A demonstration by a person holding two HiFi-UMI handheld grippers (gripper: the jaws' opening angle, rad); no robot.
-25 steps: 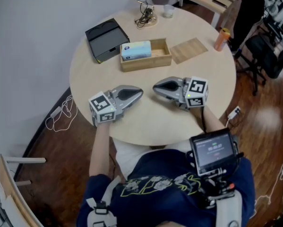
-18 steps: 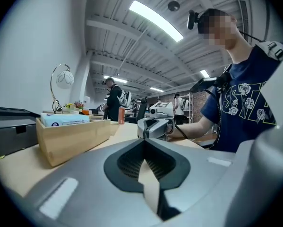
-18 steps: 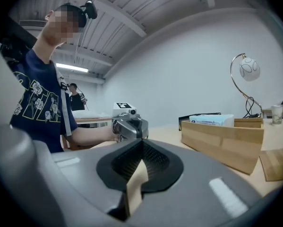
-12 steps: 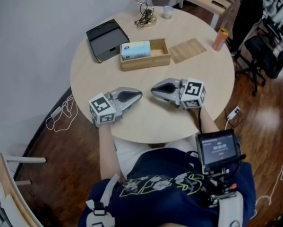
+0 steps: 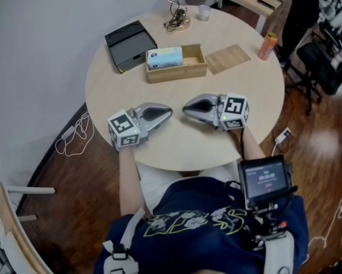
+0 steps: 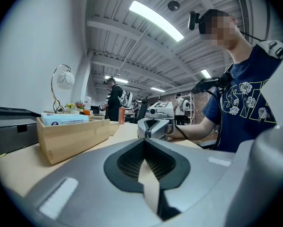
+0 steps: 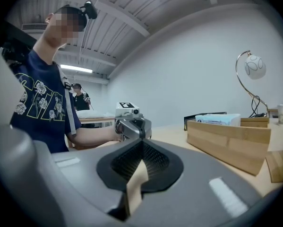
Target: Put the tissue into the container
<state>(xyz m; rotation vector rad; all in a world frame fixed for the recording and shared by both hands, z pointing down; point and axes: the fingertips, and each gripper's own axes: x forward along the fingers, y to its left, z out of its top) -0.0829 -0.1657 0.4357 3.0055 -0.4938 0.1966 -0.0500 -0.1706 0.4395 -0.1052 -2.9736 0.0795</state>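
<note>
A pale blue tissue pack [image 5: 164,57] lies in the left end of an open wooden box [image 5: 194,71] on the far half of the round table [image 5: 248,87]. It also shows in the left gripper view as the tissue pack [image 6: 64,119] inside the box [image 6: 75,137], and in the right gripper view as the tissue pack [image 7: 222,119] in the box [image 7: 228,139]. My left gripper [image 5: 168,113] rests on the near table, shut and empty. Facing it tip to tip, my right gripper [image 5: 185,109] is also shut and empty.
A black tray-like case [image 5: 129,44] sits left of the box. A wooden lid [image 5: 228,59] lies to its right, and an orange bottle [image 5: 266,46] stands near the right edge. A lamp base with cable [image 5: 177,20] and a clear cup [image 5: 203,12] stand at the back.
Both grippers stay resting on the table; the right one has shifted slightly left. The view has shifted a little.
</note>
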